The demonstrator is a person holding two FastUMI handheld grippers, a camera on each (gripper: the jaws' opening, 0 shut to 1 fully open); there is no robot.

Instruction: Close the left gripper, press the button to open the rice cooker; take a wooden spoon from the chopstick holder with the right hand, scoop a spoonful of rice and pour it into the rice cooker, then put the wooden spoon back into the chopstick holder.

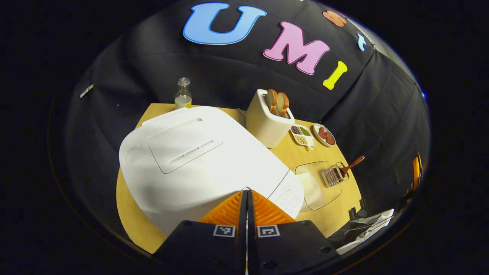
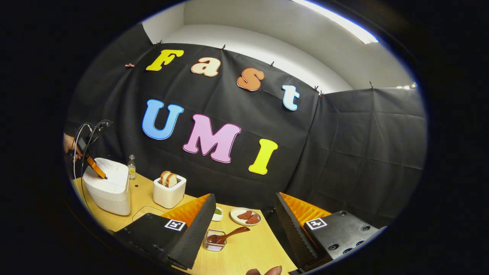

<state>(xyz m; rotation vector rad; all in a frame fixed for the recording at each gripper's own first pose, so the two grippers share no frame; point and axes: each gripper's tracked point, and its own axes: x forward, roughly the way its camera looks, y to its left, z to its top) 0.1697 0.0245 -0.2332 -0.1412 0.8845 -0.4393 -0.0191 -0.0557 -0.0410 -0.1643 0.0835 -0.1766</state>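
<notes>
The white rice cooker (image 1: 198, 164) stands on the wooden table with its lid down. My left gripper (image 1: 246, 194) is shut, its tips together at the cooker's front top edge beside the control panel (image 1: 287, 194). In the right gripper view the same cooker (image 2: 109, 187) sits far left with the left gripper (image 2: 100, 173) slanting down onto its top, a hand behind it. The wooden spoon (image 1: 352, 165) leans in the wire chopstick holder (image 1: 335, 175). My right gripper (image 2: 244, 229) hangs open above the table, with the spoon (image 2: 229, 235) and holder (image 2: 214, 240) low between its fingers.
A toaster (image 1: 267, 120) with bread slices, a small bottle (image 1: 183, 94), a divided dish of beans (image 1: 302, 135) and a plate of red pieces (image 1: 324, 135) stand behind. A clear container (image 1: 317, 183) with rice lies beside the cooker. Fingertips (image 2: 263, 271) show at the table's near edge.
</notes>
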